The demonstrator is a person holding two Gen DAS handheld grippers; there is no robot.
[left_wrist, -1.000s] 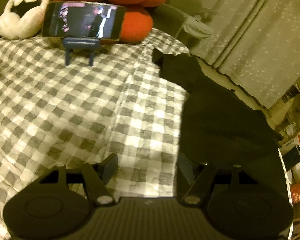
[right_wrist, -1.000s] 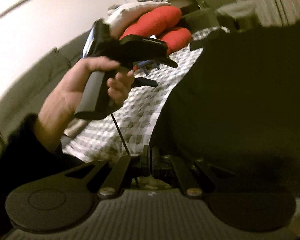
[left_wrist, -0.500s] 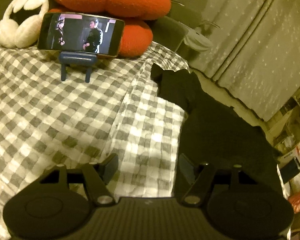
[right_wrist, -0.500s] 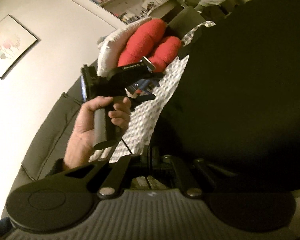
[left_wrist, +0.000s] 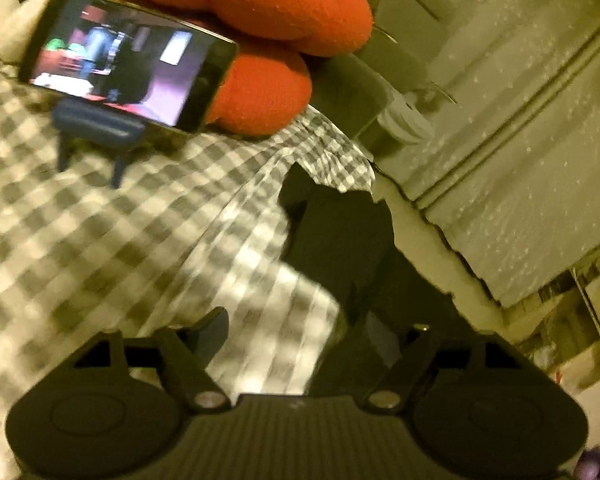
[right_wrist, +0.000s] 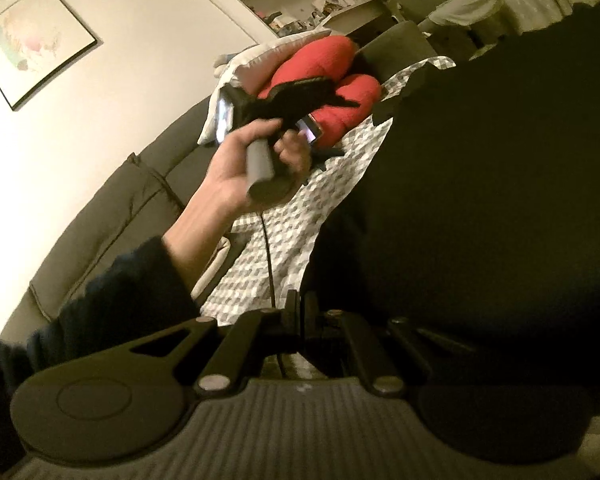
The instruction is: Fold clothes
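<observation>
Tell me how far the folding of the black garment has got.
Done: nothing visibly folded yet. In hand: the right gripper has its jaws shut on the black garment, lifting it off the checked blanket; the left gripper has empty jaws, opening. Left: every fold.

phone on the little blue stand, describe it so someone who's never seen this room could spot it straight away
Start at the grey-and-white checked cover spread over the sofa and look to its far end, where big red cushions are piled. The phone stands there sideways on a small blue stand, just in front of the cushions. It is the only lit thing there, its screen playing a video.
</observation>
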